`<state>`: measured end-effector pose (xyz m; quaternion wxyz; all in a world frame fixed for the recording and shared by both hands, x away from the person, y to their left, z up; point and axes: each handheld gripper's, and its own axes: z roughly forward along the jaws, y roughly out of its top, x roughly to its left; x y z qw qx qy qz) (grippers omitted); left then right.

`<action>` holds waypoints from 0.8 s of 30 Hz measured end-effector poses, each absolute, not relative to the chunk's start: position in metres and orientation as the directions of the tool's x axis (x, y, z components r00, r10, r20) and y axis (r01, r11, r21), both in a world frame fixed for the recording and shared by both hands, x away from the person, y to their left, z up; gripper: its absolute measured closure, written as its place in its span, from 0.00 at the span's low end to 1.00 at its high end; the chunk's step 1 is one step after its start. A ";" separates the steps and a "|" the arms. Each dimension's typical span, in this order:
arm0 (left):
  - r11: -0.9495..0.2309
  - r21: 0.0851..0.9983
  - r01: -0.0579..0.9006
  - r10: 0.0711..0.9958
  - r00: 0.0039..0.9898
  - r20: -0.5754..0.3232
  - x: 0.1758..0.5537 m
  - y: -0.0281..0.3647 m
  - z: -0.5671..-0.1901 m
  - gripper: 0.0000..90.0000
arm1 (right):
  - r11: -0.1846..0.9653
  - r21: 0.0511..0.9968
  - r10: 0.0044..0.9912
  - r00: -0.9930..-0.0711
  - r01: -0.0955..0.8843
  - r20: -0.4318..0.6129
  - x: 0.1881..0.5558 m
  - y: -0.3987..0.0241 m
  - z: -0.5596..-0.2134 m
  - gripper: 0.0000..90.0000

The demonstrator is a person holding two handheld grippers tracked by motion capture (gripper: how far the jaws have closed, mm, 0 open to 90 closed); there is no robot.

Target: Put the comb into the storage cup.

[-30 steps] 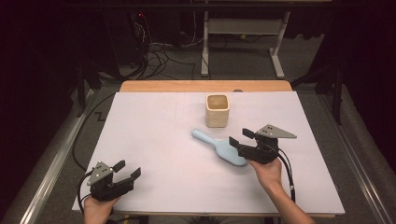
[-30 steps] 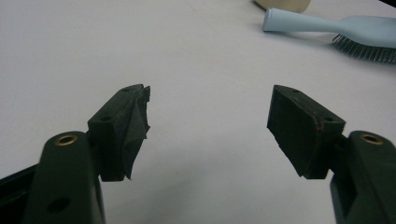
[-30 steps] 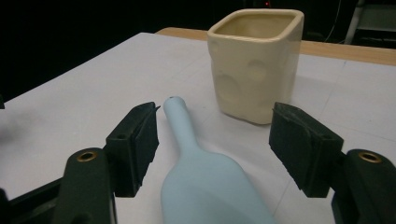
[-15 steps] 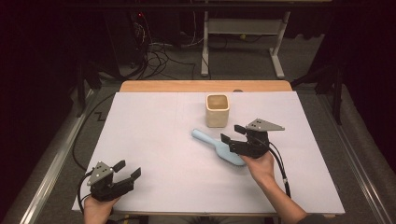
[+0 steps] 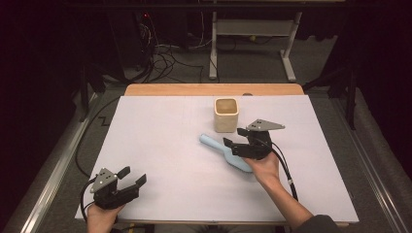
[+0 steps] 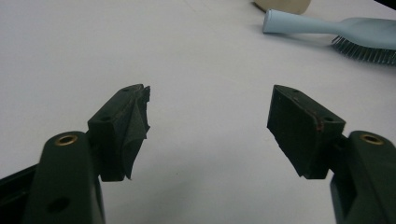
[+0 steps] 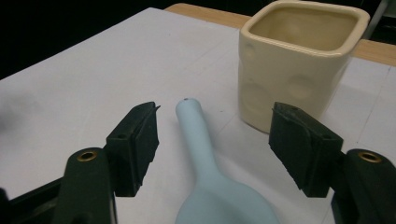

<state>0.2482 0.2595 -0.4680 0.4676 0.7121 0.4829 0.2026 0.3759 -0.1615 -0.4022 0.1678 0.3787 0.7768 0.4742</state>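
Observation:
A light blue brush (image 5: pixel 217 145) lies on the white table cover, handle toward the far left, bristle head under my right hand. My right gripper (image 5: pixel 235 137) hovers over it, open. In the right gripper view its jaws stand wide on either side of the brush handle (image 7: pixel 198 140) without touching it, and the cream square cup (image 7: pixel 299 60) stands upright just beyond. That cup (image 5: pixel 226 114) sits behind the brush at mid-table. My left gripper (image 5: pixel 133 174) rests near the front left corner, open with nothing between its pads (image 6: pixel 128 126); the brush (image 6: pixel 327 28) lies far ahead of it.
The white cover (image 5: pixel 160 136) spans the table, with a bare wooden strip (image 5: pixel 214 90) along the far edge. Cables and a metal stand's legs (image 5: pixel 214 58) lie on the dark floor beyond. A cable (image 5: pixel 286 174) trails back from my right gripper.
My right gripper has moved left and a little farther away, over the brush and toward the cup. The left gripper, brush and cup have kept still.

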 end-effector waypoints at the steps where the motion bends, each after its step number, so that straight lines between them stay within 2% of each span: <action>1: -0.097 0.862 0.498 0.877 0.452 -0.163 0.248 0.259 -0.468 0.33 | 0.268 0.862 0.746 -0.658 0.431 0.098 0.377 -0.160 -0.402 0.39; 15: -0.103 0.862 0.497 0.877 0.455 -0.158 0.248 0.259 -0.468 0.33 | 0.323 0.806 0.743 -0.660 0.495 0.108 0.391 -0.145 -0.396 0.55; 24: -0.100 0.860 0.500 0.881 0.447 -0.157 0.248 0.259 -0.468 0.33 | 0.370 0.765 0.743 -0.662 0.527 0.097 0.403 -0.133 -0.393 0.62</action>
